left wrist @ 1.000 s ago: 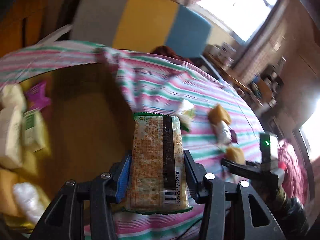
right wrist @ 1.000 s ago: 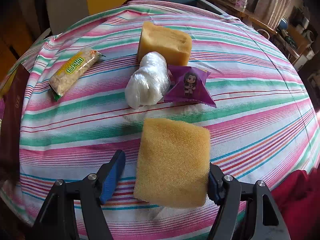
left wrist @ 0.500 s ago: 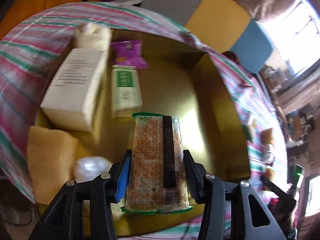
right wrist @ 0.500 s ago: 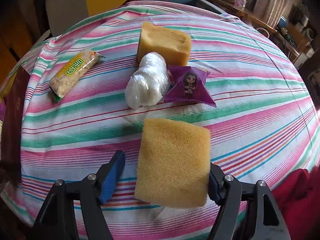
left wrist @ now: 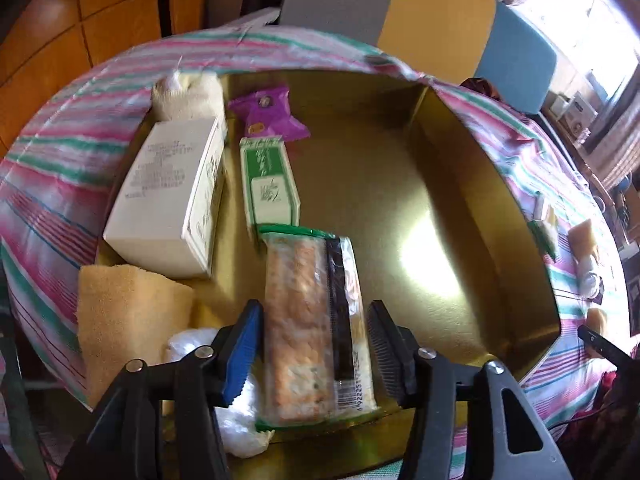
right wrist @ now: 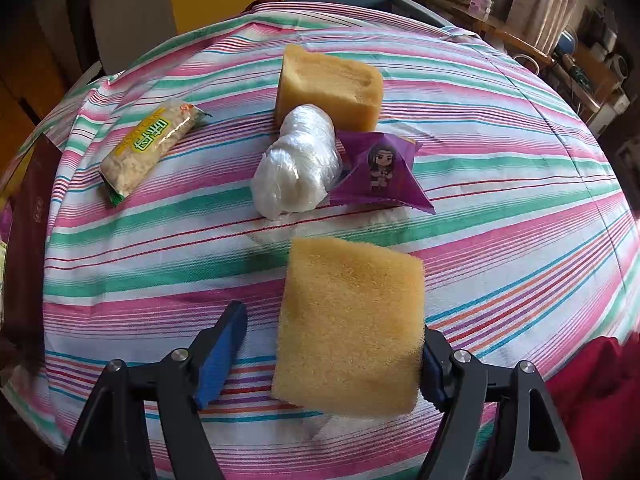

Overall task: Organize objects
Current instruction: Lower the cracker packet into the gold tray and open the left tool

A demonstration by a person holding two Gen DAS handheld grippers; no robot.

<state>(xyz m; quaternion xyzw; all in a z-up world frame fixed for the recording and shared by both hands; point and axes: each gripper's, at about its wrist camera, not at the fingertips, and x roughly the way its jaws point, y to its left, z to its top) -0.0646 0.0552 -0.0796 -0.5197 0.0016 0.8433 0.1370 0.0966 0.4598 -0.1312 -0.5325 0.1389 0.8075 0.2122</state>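
My left gripper (left wrist: 312, 344) hangs over a gold box (left wrist: 472, 184). A cracker packet (left wrist: 316, 328) lies between its jaws, which stand slightly apart from the packet on both sides. In the box lie a white carton (left wrist: 168, 196), a green-and-white packet (left wrist: 268, 180), a purple snack pack (left wrist: 268, 114), a yellow sponge (left wrist: 124, 316) and a clear plastic bundle (left wrist: 236, 420). My right gripper (right wrist: 332, 344) is open over the striped tablecloth (right wrist: 500, 200). A yellow sponge (right wrist: 352, 328) lies between its jaws, against the right finger only.
On the cloth beyond the right gripper lie a second sponge (right wrist: 332, 84), a clear plastic roll (right wrist: 298, 166), a purple snack pack (right wrist: 380, 168) and a cracker bar (right wrist: 152, 144). A dark box edge (right wrist: 28, 240) is at the left. Furniture stands behind the table.
My left gripper swung from the tablecloth to over the gold box, carrying the cracker packet, and its jaws have now spread off the packet. The right gripper has not moved.
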